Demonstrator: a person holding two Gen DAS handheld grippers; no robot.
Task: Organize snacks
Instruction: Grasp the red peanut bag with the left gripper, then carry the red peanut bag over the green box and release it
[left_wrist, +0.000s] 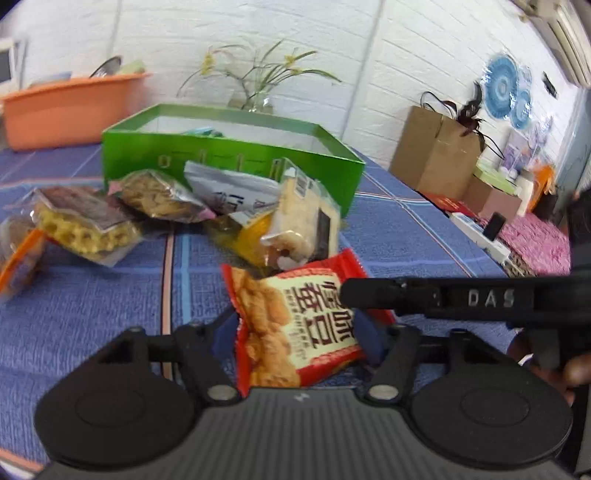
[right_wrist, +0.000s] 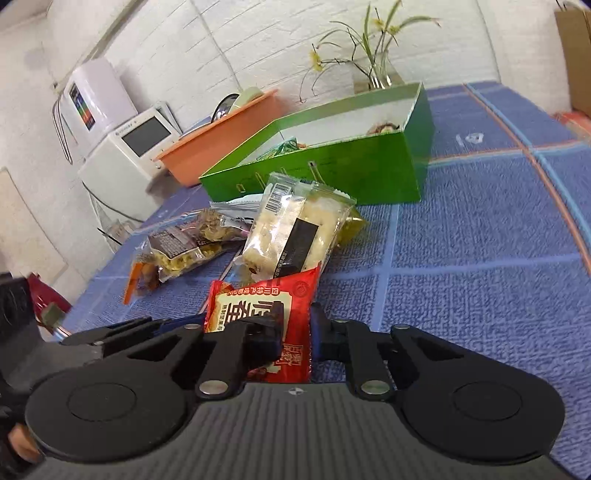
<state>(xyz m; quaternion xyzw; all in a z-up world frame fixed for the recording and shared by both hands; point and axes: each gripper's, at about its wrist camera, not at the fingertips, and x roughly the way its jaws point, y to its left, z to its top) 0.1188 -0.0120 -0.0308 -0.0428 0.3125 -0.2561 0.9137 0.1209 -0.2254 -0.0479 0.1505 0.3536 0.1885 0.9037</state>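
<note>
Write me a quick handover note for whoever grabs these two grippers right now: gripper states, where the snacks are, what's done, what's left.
Left gripper: shut on the red snack packet, held above the blue tablecloth.
Right gripper: its fingers also close on the same red packet, from the other side.
Green box: open, behind the pile, with a few items already inside.
Left to do: this packet, plus the loose pile in front of the box, including the rice cracker pack, the honeycomb snack bag and the silver pouch.
</note>
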